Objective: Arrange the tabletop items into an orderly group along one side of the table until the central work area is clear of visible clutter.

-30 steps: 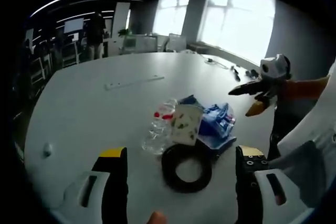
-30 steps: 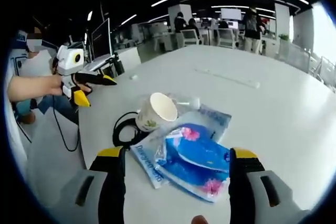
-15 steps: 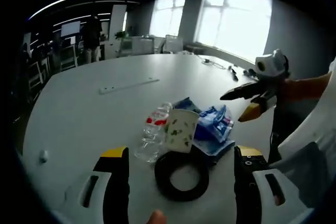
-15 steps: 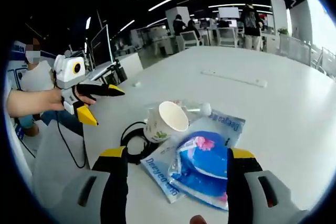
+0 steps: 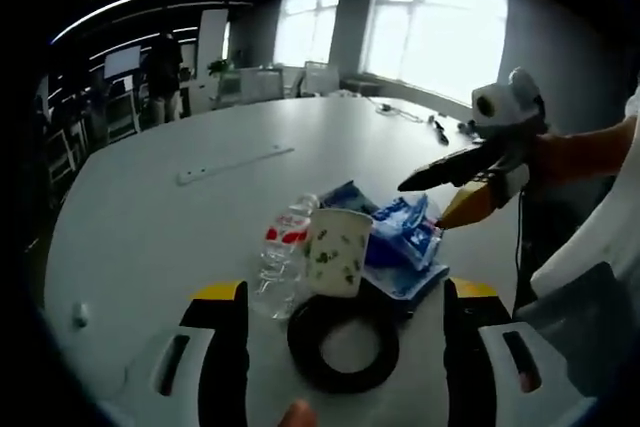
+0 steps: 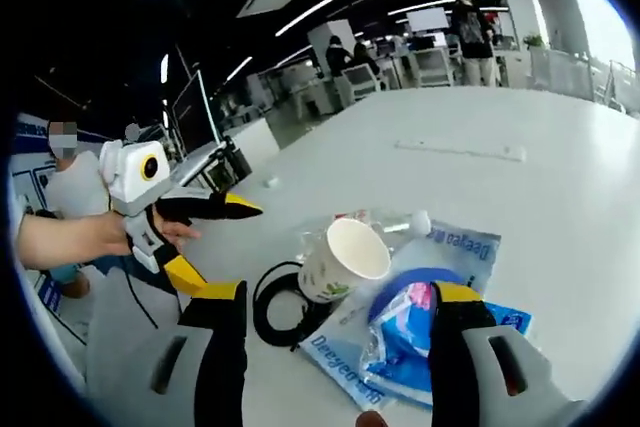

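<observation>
Both grippers spread: left gripper (image 5: 340, 307), right gripper (image 6: 335, 307) | paper cup (image 5: 338, 250) touching black cable coil (image 5: 343, 339)

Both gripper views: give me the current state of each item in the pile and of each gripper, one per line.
Paper cup: tipped, mouth open, empty.
Water bottle: lying on its side, capped.
Black cable coil: coiled flat on the table.
Blue wipes packs: lying flat, stacked.
Left gripper: open, holding nothing.
Right gripper: open, holding nothing.
</observation>
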The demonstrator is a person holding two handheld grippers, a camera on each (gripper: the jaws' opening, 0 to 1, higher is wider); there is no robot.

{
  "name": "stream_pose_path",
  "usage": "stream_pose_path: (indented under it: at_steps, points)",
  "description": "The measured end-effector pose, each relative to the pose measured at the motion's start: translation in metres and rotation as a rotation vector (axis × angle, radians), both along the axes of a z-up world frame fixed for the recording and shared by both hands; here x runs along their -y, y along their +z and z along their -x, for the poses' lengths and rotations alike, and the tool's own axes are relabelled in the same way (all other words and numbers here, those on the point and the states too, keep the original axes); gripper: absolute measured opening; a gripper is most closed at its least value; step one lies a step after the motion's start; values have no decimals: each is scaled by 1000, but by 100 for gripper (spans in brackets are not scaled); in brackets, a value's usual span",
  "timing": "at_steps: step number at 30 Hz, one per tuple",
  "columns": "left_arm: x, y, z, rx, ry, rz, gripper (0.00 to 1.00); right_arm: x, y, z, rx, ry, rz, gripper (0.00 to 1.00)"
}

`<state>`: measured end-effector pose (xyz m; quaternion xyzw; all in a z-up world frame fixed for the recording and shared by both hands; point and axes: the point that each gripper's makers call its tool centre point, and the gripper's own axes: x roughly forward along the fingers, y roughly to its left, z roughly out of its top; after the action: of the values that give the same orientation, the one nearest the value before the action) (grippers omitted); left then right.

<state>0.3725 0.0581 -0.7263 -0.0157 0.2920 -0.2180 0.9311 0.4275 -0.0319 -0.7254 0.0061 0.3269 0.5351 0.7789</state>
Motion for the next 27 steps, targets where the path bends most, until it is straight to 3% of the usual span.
stream_pose_path:
  at_steps: [11,19,27]
  points:
    - [10,-6,-8,8,-55,-82,73,-14,2,-10,-113,-112,-80,71]
    - [17,-6,-21,21,-32,-43,69,-29,-5,-12,-163,-121,-84,69]
    - [22,-17,-28,7,-40,-65,65,-40,-16,-15,-211,-136,-67,69]
